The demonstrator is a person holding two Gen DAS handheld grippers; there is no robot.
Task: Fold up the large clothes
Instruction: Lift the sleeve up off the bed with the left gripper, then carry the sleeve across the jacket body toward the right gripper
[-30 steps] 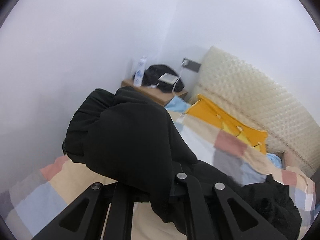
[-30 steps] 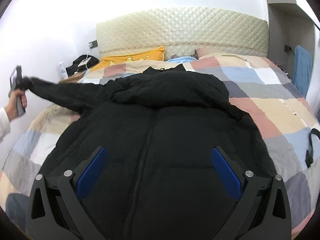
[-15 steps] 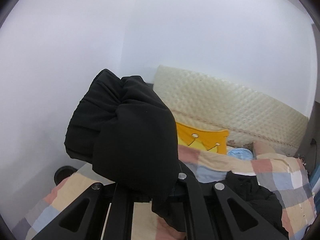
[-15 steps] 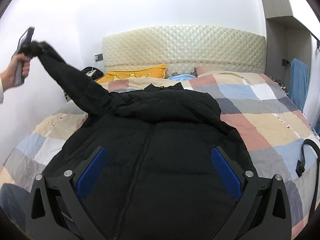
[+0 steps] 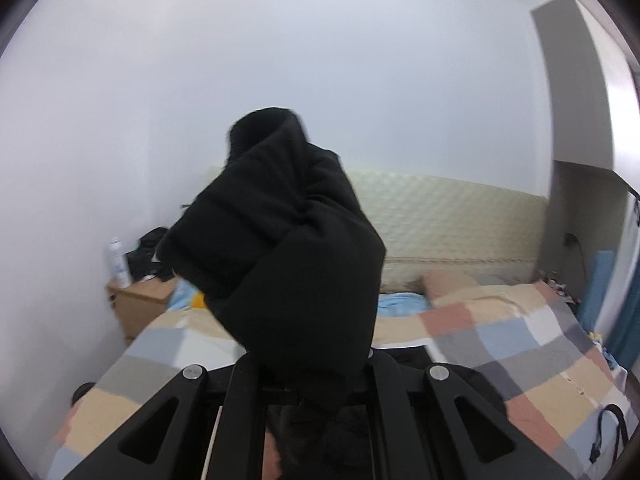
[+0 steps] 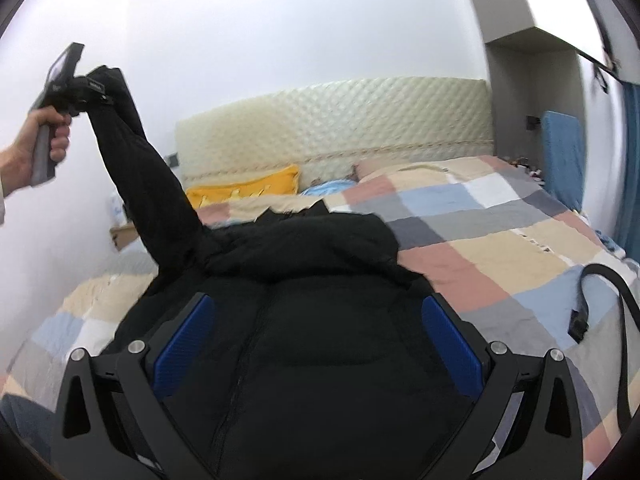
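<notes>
A black padded jacket (image 6: 312, 304) lies front up on the checked bed cover (image 6: 500, 248), zip down the middle. Its left sleeve (image 6: 148, 184) is stretched up and away from the bed. My left gripper (image 6: 94, 88), held by a hand (image 6: 28, 148), is shut on the cuff. In the left wrist view the bunched sleeve cuff (image 5: 280, 248) fills the middle and hides the left gripper (image 5: 308, 364) pads. My right gripper (image 6: 316, 344) hovers over the jacket's chest, its blue pads (image 6: 186, 340) wide apart and holding nothing.
A cream quilted headboard (image 6: 340, 120) stands at the far end, with a yellow pillow (image 6: 248, 190) and a blue cloth (image 6: 328, 188) below it. A wooden nightstand (image 5: 140, 304) with a white bottle (image 5: 119, 256) sits at the left wall. A black strap (image 6: 608, 304) lies on the cover's right side.
The left gripper has swung the sleeve cuff up off the bed and toward the middle, so the sleeve now rises steeply. The right gripper has shifted a little over the jacket, still open.
</notes>
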